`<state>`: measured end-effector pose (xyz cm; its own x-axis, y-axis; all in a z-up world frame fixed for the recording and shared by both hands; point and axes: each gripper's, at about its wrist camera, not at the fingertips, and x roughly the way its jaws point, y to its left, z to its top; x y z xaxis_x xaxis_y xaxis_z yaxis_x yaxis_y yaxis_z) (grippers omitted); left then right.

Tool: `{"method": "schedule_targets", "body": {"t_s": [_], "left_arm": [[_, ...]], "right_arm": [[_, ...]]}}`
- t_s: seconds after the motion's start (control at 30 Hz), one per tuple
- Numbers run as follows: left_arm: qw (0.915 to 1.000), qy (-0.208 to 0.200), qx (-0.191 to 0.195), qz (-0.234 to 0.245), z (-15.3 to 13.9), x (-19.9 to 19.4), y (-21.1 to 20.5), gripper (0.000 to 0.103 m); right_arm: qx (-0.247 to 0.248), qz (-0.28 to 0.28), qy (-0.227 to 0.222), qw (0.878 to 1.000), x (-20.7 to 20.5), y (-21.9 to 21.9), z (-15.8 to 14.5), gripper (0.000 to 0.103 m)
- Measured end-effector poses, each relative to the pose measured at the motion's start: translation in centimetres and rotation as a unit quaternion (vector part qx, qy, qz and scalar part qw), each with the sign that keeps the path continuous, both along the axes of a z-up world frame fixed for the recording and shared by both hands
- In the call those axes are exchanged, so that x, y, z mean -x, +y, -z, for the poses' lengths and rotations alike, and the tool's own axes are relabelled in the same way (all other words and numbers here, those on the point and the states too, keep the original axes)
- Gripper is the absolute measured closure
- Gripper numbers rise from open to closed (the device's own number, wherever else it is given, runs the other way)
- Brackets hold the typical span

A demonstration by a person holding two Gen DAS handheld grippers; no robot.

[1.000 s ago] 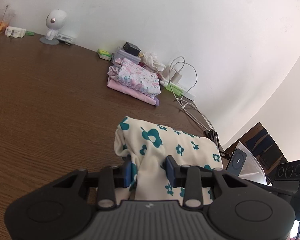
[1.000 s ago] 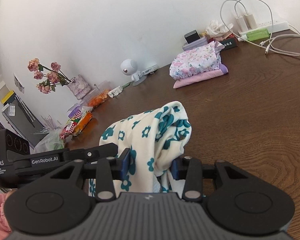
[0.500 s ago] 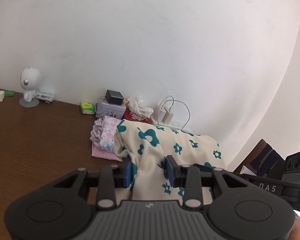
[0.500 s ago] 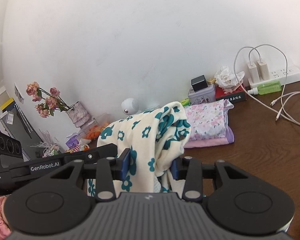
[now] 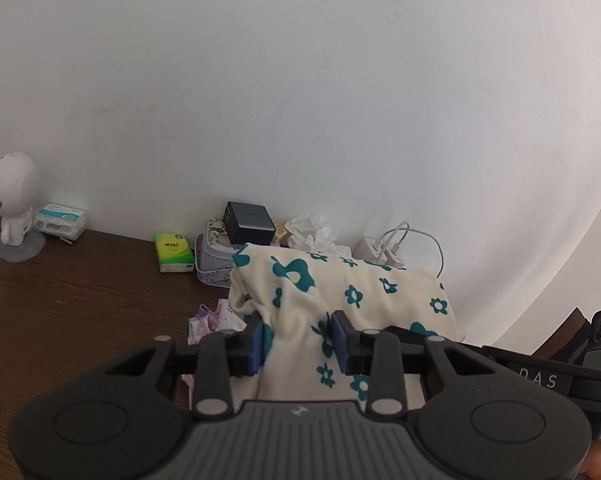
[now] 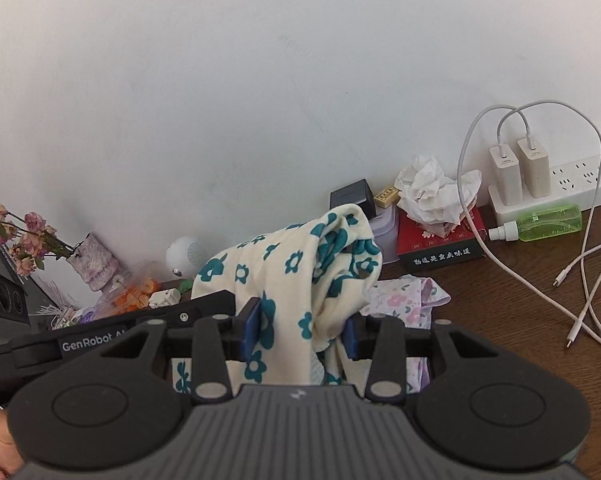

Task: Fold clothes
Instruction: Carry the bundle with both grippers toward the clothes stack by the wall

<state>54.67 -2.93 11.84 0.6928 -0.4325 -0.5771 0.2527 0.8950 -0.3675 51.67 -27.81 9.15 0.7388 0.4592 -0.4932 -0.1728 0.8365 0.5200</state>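
Note:
A folded cream garment with teal flowers (image 5: pixel 340 292) hangs between both grippers, lifted off the table. My left gripper (image 5: pixel 298 344) is shut on one side of it. My right gripper (image 6: pixel 302 330) is shut on its other side (image 6: pixel 292 264). Just below and behind the garment lies a stack of folded pink and lilac floral clothes (image 6: pixel 404 300), of which only a corner shows in the left wrist view (image 5: pixel 214 320). Most of the stack is hidden by the held garment.
Along the wall on the brown table (image 5: pixel 60 300) stand a white round robot figure (image 5: pixel 10 200), a green tissue pack (image 5: pixel 172 251), a tin with a black box (image 5: pixel 246 224), a red tissue box (image 6: pixel 440 240), a power strip with chargers (image 6: pixel 540 176), loose white cables (image 6: pixel 588 280), a flower vase (image 6: pixel 94 262).
Both grippers have carried the flowered garment forward toward the wall, until it hangs over the pink folded stack. The wall-side objects look much closer.

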Motion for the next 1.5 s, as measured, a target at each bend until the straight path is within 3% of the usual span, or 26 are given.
{"method": "schedule_targets", "body": {"t_s": [0.3, 0.7, 0.77, 0.9, 0.97, 1.1, 1.27, 1.3, 1.37, 1.43, 1.5], "left_arm": [[0.9988, 0.044, 0.017, -0.011, 5.7, -5.6, 0.2, 0.071], [0.9987, 0.044, 0.018, -0.021, 9.0, -6.6, 0.5, 0.065], [0.9982, 0.047, 0.025, -0.027, 9.0, -6.6, 0.7, 0.058], [0.9964, 0.053, 0.052, -0.041, 8.9, -6.2, 1.7, 0.038], [0.9963, 0.044, 0.053, -0.050, 8.5, -5.9, 2.1, 0.030], [0.9963, 0.012, 0.052, -0.068, 7.3, -5.1, 2.8, 0.030], [0.9958, -0.046, 0.047, -0.064, 5.0, -4.0, 2.6, 0.031], [0.9955, -0.061, 0.042, -0.058, 4.6, -3.7, 2.3, 0.032], [0.9957, -0.074, 0.033, -0.045, 4.2, -3.5, 1.3, 0.036], [0.9956, -0.085, 0.025, -0.031, 4.0, -3.4, 0.2, 0.045], [0.9971, -0.072, 0.010, -0.021, 4.7, -3.7, -1.0, 0.070]], "right_arm": [[-0.004, 0.014, 0.053, 0.998, -5.9, -0.6, 5.1, 0.063], [-0.001, 0.017, 0.060, 0.998, -7.4, -0.8, 9.0, 0.056], [-0.001, 0.018, 0.059, 0.998, -7.3, -1.0, 9.1, 0.054], [0.042, 0.024, 0.040, 0.998, -6.8, -0.6, 8.1, 0.024], [0.050, 0.024, 0.030, 0.998, -6.4, -0.5, 7.5, 0.020], [0.056, 0.033, 0.015, 0.998, -6.0, -0.5, 6.3, 0.012], [0.068, 0.057, -0.021, 0.996, -5.0, -1.0, 4.3, 0.012], [0.074, 0.067, -0.038, 0.994, -4.6, -1.1, 3.8, 0.013], [0.096, 0.057, -0.067, 0.991, -4.2, -0.3, 3.0, 0.025], [0.117, 0.040, -0.080, 0.989, -4.0, 0.6, 2.7, 0.057], [0.138, 0.024, -0.064, 0.988, -4.6, 1.8, 3.2, 0.074]]}}
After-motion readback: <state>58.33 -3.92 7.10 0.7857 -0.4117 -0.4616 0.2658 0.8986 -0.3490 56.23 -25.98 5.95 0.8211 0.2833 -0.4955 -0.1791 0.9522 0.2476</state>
